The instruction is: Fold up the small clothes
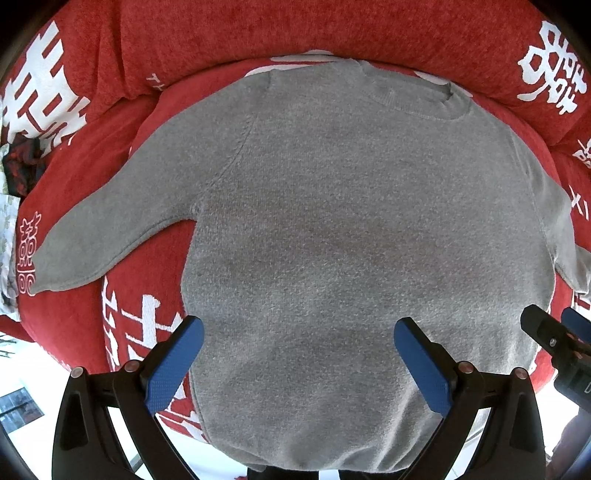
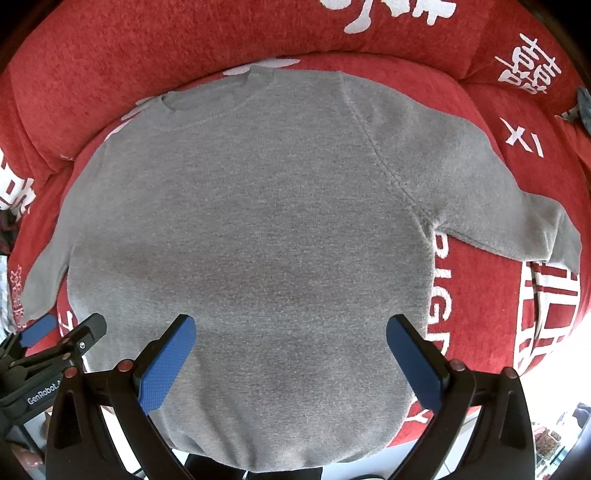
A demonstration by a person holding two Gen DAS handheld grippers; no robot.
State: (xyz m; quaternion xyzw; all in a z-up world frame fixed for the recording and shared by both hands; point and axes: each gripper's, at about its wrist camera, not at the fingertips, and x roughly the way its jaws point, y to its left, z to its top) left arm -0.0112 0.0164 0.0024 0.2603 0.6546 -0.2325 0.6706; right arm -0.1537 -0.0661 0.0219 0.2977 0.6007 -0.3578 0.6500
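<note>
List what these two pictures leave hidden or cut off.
- Grey sweater hem: cut off by the bottom edge, both wrist views.
- Right sleeve cuff: runs off the left view's edge.
- Red cover beneath: hidden by the sweater.
- Left tongs, right tongs: handles out of frame.

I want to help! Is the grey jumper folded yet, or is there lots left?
Done: the grey jumper lies spread flat on the red blanket, both sleeves out. In hand: nothing; the left gripper and right gripper are open above its lower half. Left: all the folding, sleeves and body.
</note>
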